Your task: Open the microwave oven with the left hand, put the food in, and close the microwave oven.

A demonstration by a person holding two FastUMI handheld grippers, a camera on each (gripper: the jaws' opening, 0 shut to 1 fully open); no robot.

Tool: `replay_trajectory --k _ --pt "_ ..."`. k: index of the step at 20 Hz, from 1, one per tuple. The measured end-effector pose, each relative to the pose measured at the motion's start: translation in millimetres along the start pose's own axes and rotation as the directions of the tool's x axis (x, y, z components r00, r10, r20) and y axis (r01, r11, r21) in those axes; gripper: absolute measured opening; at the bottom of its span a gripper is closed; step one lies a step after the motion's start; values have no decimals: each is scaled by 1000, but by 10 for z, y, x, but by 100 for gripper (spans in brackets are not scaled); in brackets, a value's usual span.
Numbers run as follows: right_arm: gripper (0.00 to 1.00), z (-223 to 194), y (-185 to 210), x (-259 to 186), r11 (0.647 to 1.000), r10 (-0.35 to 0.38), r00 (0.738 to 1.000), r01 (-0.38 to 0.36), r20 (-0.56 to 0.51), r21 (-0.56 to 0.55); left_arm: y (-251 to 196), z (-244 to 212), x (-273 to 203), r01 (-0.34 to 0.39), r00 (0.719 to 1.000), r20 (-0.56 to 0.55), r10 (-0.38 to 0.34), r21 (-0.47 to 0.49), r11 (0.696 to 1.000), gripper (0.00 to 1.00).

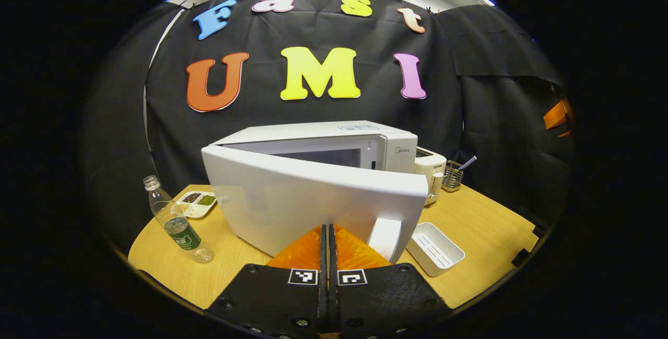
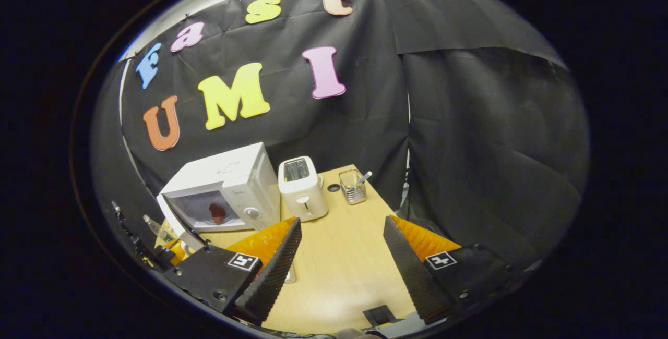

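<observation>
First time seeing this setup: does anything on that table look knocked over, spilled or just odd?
Nothing looks spilled or damaged. The plastic bottle leans in the left gripper view, perhaps only from lens distortion. The microwave door hangs partly open, with food inside.

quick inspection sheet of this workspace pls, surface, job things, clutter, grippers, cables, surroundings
surface: wooden table, pale, with a dark patch at its near edge.
job's things: white microwave with its door partly open; dark red food inside.
clutter: toaster, wire basket holding a utensil, plastic bottle, divided dish, white tray.
grippers: left gripper shut, holding nothing, close to the door; right gripper open, holding nothing, above the table.
cables: nothing seen.
surroundings: black cloth walls.
</observation>
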State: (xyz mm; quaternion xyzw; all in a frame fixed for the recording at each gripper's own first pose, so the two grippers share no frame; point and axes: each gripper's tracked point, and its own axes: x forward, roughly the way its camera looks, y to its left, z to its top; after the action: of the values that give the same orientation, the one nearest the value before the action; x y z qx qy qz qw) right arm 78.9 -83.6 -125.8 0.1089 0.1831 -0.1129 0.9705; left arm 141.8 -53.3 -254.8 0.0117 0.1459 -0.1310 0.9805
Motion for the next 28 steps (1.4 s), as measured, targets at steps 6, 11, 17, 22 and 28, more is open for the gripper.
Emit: replay_trajectory --k 6,11,17,22,28 --pt "100 96 -75 323 1000 13 1000 -13 -16 -11 -209 53 393 6 1000 -3 -6 7 1000 0" --pt "100 110 -63 535 998 59 998 -59 -35 -11 -311 143 735 -22 1000 1 22 11 1000 0" --pt "100 153 -80 701 995 91 994 -93 -52 -29 -383 245 1185 -54 998 8 54 -23 998 0" --pt "100 107 -121 835 994 102 991 -106 -82 -33 -353 299 1334 -89 996 11 89 -29 996 0" --pt "100 99 -66 956 990 132 987 -136 -93 -38 -319 321 1434 -109 993 37 108 2 994 0"
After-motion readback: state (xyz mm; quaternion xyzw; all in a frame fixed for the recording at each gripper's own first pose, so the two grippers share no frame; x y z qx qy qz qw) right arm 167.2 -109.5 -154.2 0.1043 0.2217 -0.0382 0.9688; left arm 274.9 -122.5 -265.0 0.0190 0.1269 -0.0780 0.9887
